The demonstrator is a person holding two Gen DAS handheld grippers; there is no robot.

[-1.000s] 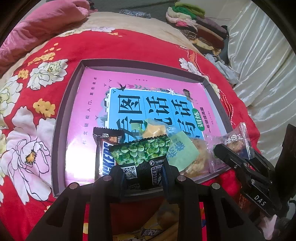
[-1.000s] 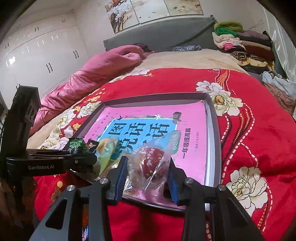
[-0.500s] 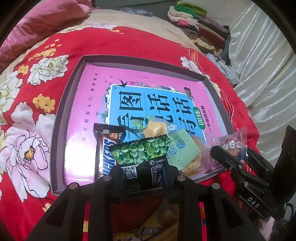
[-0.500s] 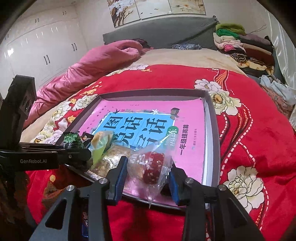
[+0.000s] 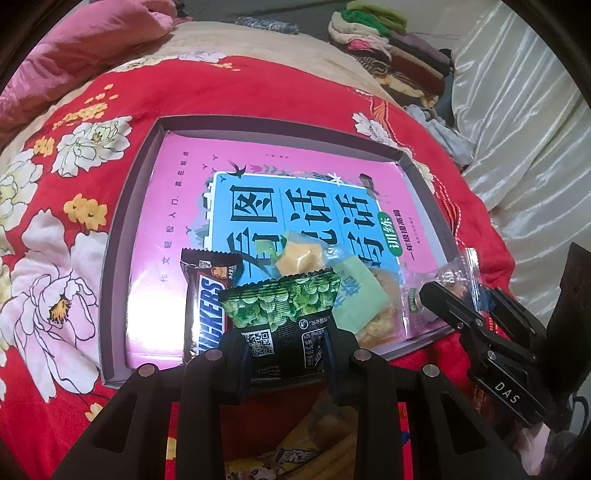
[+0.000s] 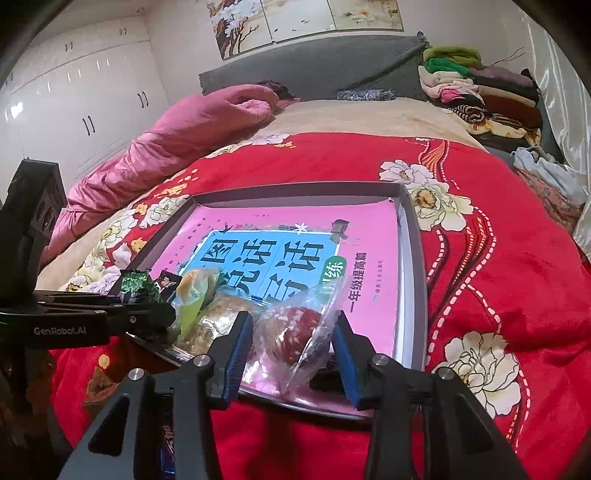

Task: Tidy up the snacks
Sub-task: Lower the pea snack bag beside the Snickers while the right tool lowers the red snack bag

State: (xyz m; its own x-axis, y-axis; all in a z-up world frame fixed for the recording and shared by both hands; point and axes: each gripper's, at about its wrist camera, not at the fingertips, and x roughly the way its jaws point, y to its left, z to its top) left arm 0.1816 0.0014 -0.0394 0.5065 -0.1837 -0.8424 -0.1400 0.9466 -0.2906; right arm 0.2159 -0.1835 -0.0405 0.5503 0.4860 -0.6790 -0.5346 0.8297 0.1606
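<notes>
Home bedroom. Bed covered by red floral blanket (image 6: 498,229), beige sheet beyond it. Crumpled pink quilt (image 6: 177,136) far left, grey headboard (image 6: 332,70) at far end. White built-in wardrobe (image 6: 74,110) on left wall, flower painting (image 6: 295,18) above headboard. Folded clothes stacked (image 6: 480,92) far right beside pale satin curtain (image 5: 517,129).
</notes>
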